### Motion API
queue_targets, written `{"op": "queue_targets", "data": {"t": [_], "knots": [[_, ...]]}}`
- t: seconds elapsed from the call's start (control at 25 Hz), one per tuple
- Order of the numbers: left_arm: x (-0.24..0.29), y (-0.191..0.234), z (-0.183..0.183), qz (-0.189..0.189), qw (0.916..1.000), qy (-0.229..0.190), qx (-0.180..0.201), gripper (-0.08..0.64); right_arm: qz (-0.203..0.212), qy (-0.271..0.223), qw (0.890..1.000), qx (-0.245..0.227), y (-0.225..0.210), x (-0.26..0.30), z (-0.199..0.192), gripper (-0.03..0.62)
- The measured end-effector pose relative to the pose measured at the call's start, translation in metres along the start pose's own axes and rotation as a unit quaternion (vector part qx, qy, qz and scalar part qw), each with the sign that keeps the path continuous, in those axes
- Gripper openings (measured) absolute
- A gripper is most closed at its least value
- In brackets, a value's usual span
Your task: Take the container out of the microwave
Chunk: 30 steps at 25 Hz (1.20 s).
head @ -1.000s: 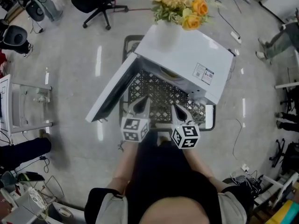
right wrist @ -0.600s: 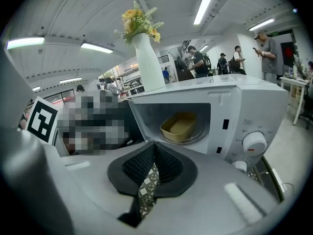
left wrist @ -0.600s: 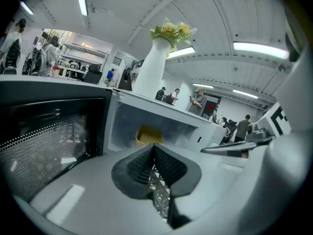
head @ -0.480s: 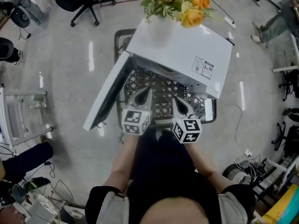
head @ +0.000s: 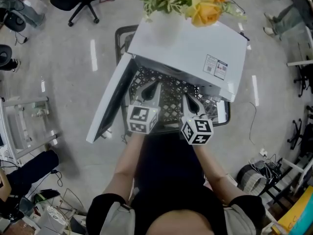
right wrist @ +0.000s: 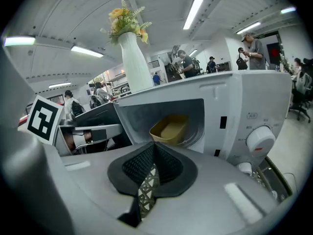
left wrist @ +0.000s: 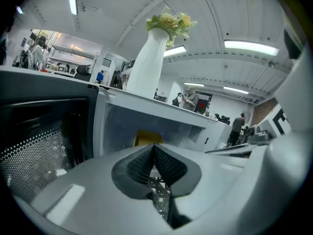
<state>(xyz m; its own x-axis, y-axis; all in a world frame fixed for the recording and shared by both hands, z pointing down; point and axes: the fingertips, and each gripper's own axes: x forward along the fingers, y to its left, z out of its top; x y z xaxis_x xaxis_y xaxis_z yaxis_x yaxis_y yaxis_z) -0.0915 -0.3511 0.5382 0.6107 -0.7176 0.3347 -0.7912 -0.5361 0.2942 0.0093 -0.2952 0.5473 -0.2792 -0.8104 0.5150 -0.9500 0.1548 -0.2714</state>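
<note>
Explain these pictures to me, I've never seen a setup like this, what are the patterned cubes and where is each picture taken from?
There is no robot: a person holds a gripper in each hand, and the patterned cubes are part of those tools. The head view looks down from the person's head, showing the left gripper and right gripper. The other two pictures come from cameras riding on each gripper, looking along its jaws. A white microwave stands on a black lattice stand, its door open, with a vase of flowers on top. Inside sits a yellow container. Both grippers are shut and hold nothing.
</note>
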Motion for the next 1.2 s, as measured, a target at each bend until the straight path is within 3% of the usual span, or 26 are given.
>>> {"op": "queue_targets", "data": {"t": [0.36,1.0,1.2], "knots": [[0.021,0.007,0.007,0.003,0.9996,-0.023,-0.016,0.011,0.012,-0.033,0.999,0.009,0.002,0.026,0.023,0.002],[0.065,0.020,-0.002,0.016,0.9993,-0.033,-0.005,0.014,0.026,-0.051,0.996,-0.062,-0.011,0.051,0.026,0.002],[0.075,0.024,-0.004,0.027,0.9987,-0.042,-0.011,0.044,0.022,-0.056,0.996,-0.072,-0.019,0.056,0.023,0.002]]}}
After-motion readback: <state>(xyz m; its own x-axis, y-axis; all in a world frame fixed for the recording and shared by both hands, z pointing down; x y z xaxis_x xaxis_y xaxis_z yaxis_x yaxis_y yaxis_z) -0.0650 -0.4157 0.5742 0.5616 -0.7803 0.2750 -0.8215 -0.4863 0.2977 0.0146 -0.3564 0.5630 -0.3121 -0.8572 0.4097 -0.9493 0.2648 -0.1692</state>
